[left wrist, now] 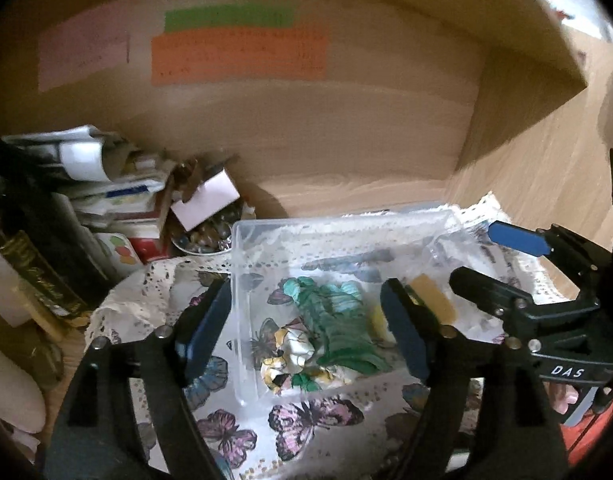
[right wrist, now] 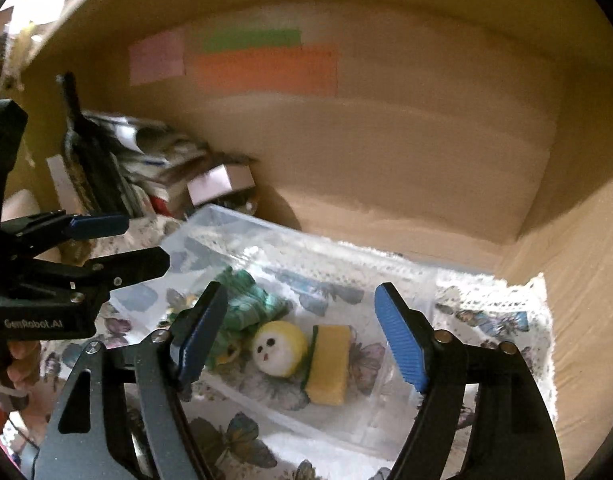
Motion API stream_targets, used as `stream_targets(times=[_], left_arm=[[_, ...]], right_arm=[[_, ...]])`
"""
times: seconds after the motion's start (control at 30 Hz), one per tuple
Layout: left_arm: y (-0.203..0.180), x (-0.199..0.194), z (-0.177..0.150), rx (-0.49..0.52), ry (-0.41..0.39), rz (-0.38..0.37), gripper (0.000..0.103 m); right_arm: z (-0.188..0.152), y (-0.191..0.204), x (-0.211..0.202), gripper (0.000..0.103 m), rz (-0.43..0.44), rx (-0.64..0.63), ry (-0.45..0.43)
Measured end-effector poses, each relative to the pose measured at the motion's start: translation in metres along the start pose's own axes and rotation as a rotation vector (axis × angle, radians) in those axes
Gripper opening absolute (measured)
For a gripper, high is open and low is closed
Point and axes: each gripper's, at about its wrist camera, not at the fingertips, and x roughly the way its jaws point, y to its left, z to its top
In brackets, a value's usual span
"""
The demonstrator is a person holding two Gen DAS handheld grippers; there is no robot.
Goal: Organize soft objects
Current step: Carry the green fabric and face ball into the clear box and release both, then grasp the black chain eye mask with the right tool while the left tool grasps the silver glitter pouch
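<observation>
Butterfly cloth (right wrist: 242, 436) under clear bin (right wrist: 390, 280) of soft things.

A white lace-edged cloth printed with butterflies (left wrist: 306, 424) covers the near part of a light wooden desk (left wrist: 386, 184). On the wooden back panel (left wrist: 346, 128), above the desk's far edge, three paper notes hang side by side: a pale pink one (left wrist: 82, 58) on the left, a green strip (left wrist: 228, 20) touching an orange sheet (left wrist: 238, 60) below it. In the far left corner lies an untidy stack of papers and booklets (left wrist: 106, 184), with a small pale box (left wrist: 206, 200) tilted against it.
</observation>
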Motion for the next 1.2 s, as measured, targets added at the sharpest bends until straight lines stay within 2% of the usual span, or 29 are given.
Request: stream_targets(times=[0.13,0.27,0.37,0.5,0.73,0.9,0.97,1.2], left_arm=[[0.002,-0.022,-0.005,-0.008,-0.035,-0.005,0.085],[0.004,-0.039,-0.019,0.008,-0.060,0.032,0.086],[0.006,-0.046,-0.034,0.029,-0.050,0.064,0.087],[0.009,-0.053,-0.055,0.036,-0.033,0.072,0.087],[0.015,-0.057,-0.086,0.034,0.023,0.096,0.087],[0.012,-0.064,-0.103,0.066,0.014,0.136,0.092],[0.008,-0.064,-0.109,0.071,0.018,0.131,0.093],[-0.001,-0.052,-0.123,0.037,0.082,0.059,0.094]], right_arm=[[0.000,0.005,-0.027,0.073,0.016,-0.017,-0.051],[-0.011,0.016,-0.051,0.073,0.040,-0.043,-0.089],[-0.021,0.025,-0.060,0.073,0.078,-0.055,-0.085],[-0.040,0.038,-0.058,0.073,0.128,-0.066,-0.046],[-0.079,0.059,-0.030,0.073,0.200,-0.074,0.085],[-0.098,0.064,-0.015,0.035,0.224,-0.076,0.154],[-0.100,0.060,-0.014,0.021,0.224,-0.064,0.148],[-0.097,0.049,-0.033,0.016,0.163,-0.036,0.069]])
